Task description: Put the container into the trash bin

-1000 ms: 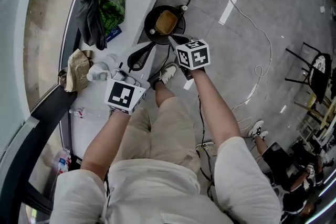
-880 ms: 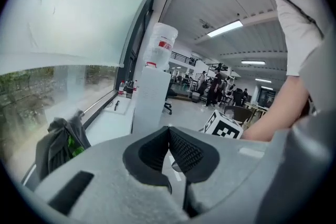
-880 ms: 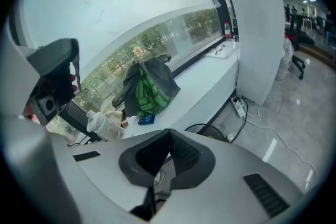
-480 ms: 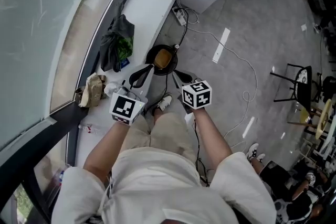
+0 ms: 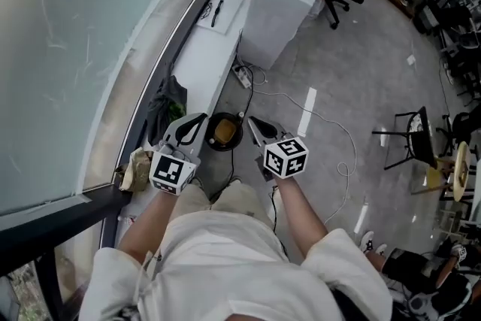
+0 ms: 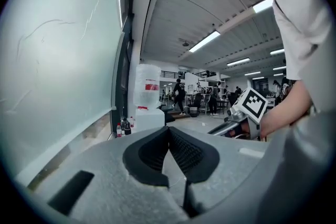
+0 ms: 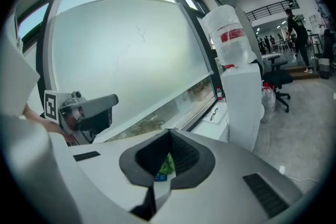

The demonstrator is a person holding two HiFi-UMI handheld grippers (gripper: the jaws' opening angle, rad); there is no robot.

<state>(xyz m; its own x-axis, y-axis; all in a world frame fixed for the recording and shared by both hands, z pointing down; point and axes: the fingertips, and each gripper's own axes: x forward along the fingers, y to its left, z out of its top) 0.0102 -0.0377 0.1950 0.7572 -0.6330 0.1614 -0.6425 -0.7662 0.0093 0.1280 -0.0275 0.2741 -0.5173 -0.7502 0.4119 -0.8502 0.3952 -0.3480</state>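
Far below on the grey floor stands the black round trash bin [image 5: 214, 140], and a tan container [image 5: 225, 131] lies inside it. In the head view both grippers are held high above it. My left gripper [image 5: 197, 119] hangs over the bin's left side, shut and holding nothing. My right gripper [image 5: 252, 121] is over its right side, also shut and empty. In the left gripper view the jaws [image 6: 169, 129] meet at their tips and point out into the room. The right gripper [image 7: 169, 131] points toward the window.
A white ledge [image 5: 203, 56] runs under the window, carrying a dark cloth with a green bag [image 5: 171, 110] and a beige bag [image 5: 137, 168]. A power strip [image 5: 242, 76] and cables lie on the floor. A water dispenser [image 5: 282, 4] stands further along. Chairs [image 5: 406, 139] are at the right.
Both grippers have risen well above the bin and stayed shut. The person has straightened up, so the bin and floor look smaller and farther away.
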